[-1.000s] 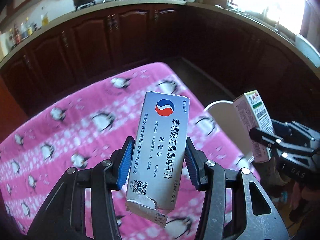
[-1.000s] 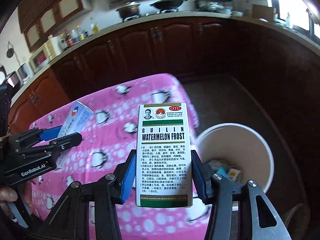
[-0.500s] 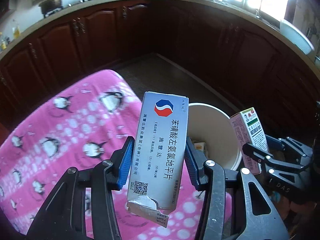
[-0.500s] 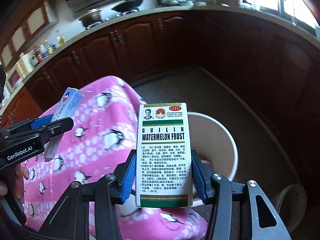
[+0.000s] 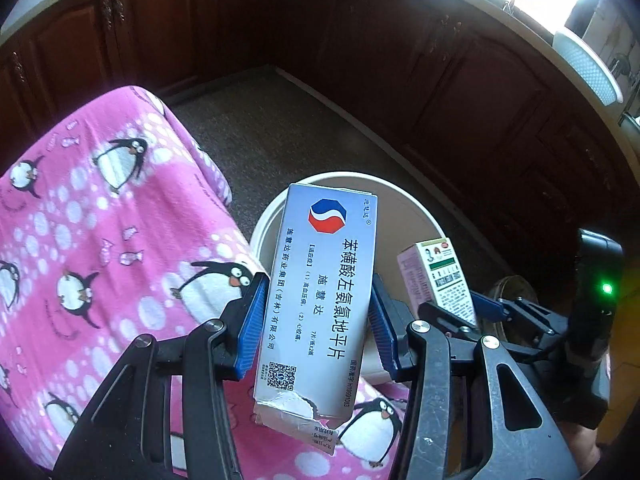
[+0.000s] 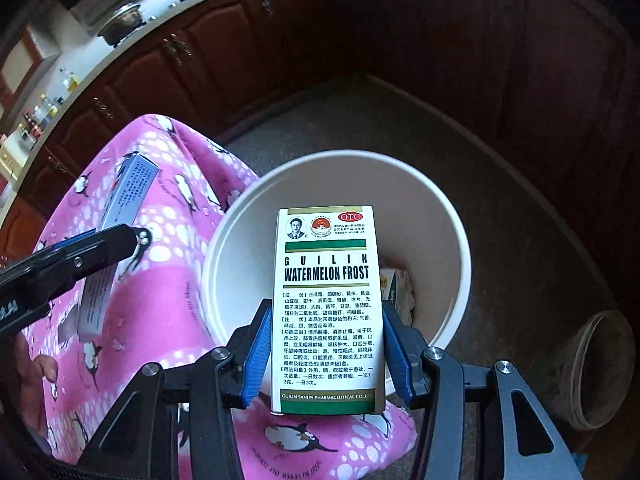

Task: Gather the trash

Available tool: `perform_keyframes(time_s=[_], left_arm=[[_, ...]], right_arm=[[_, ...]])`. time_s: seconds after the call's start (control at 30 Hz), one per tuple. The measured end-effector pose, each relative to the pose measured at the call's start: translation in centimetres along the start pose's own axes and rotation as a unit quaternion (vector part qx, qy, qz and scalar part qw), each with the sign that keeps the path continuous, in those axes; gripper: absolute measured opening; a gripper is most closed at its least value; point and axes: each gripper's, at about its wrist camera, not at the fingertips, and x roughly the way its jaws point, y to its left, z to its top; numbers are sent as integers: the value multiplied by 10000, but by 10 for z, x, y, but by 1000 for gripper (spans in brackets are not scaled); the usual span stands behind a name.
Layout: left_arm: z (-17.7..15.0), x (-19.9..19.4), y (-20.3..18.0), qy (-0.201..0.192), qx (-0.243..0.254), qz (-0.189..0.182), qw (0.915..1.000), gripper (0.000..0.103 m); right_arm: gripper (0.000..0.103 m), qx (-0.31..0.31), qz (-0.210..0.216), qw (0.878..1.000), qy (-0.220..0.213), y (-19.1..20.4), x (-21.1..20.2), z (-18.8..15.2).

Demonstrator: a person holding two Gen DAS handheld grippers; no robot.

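White bin (image 6: 224,280) on floor by pink cloth (image 5: 100,260) | left gripper (image 5: 316,320) clamps silver box (image 5: 320,300) | right gripper (image 6: 326,344) clamps green box (image 6: 326,308) over bin | risk: early release near rim lands silver box outside

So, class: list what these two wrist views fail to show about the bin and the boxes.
- Bin contents: right wrist view, mostly hidden behind the green box.
- Bin floor: left wrist view, covered by the blue box.
- Blue box's far side print: right wrist view, too small.
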Motion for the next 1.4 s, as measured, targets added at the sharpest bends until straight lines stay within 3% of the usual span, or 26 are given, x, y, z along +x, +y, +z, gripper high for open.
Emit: perform_keyframes(time_s=[0.17,0.27,0.37,0.6,1.0,1.1,1.4], left_arm=[[5,9,-2,38,-73,-143,9999,48],[8,13,2,67,-185,-161,9997,61],[8,11,7,6,-288,-238,9993,66],[-10,-16,12,-279,-281,-61,9992,67],[-43,-88,26,-1038,-161,510,9932,67],[-54,-116,25,-1346,-71,686,9885,67],[-81,-202,24,-2302,-132,767,9700,67]], right_arm=[[50,87,1,10000,42,-1,13,4],[57,162,-49,9999,23,-5,20,5],[57,213,-24,9998,1,-5,18,3],[57,267,-41,9996,-114,-3,5,-11],[66,-28,-249,9946,-1008,44,-53,-37],[66,-102,-299,9915,-1266,58,-76,-39],[79,-338,-568,9721,-2250,101,-161,-56]])
